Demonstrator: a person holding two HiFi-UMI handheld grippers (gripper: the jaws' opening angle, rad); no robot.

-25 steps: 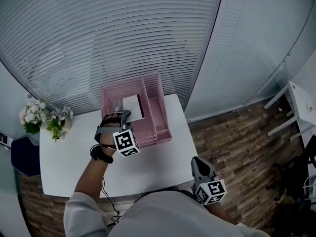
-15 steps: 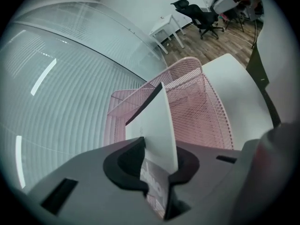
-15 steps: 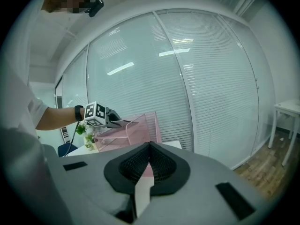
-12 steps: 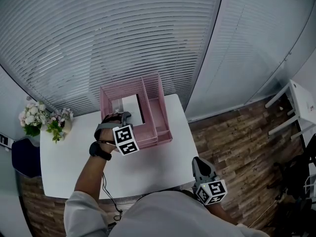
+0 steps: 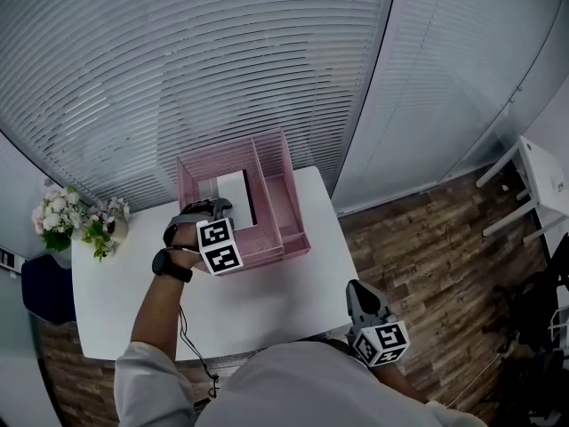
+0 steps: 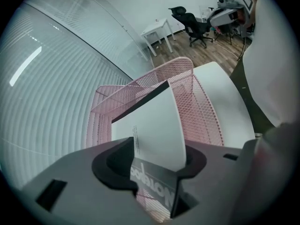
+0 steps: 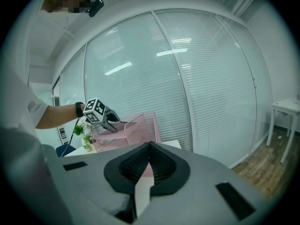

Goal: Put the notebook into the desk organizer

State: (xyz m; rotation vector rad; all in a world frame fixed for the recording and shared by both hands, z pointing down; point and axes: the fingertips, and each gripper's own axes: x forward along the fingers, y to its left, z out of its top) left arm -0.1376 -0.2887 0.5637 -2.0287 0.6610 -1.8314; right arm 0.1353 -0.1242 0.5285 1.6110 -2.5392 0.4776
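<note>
The white notebook (image 5: pixel 233 194) with a dark cover edge stands upright in the tall back compartment of the pink mesh desk organizer (image 5: pixel 271 243). My left gripper (image 5: pixel 216 206) hovers at the organizer's near-left rim. In the left gripper view the notebook (image 6: pixel 154 125) still stands between the jaws, which are opening; a gap shows on its left side, and the organizer (image 6: pixel 201 104) lies behind it. My right gripper (image 5: pixel 356 294) waits low at the table's front right edge with nothing in it, its jaws (image 7: pixel 150 146) together. From there the left gripper (image 7: pixel 112 120) shows at the organizer (image 7: pixel 136 125).
The organizer sits at the back of a white table (image 5: pixel 293 296). A bunch of flowers (image 5: pixel 80 221) stands at the table's back left corner. Slatted blinds close off the far side. A white side table (image 5: pixel 533 181) stands on the wooden floor to the right.
The left gripper moved a little left and farther back along the organizer's rim, and the notebook sank deeper into the tall compartment. The right gripper stayed in place.
</note>
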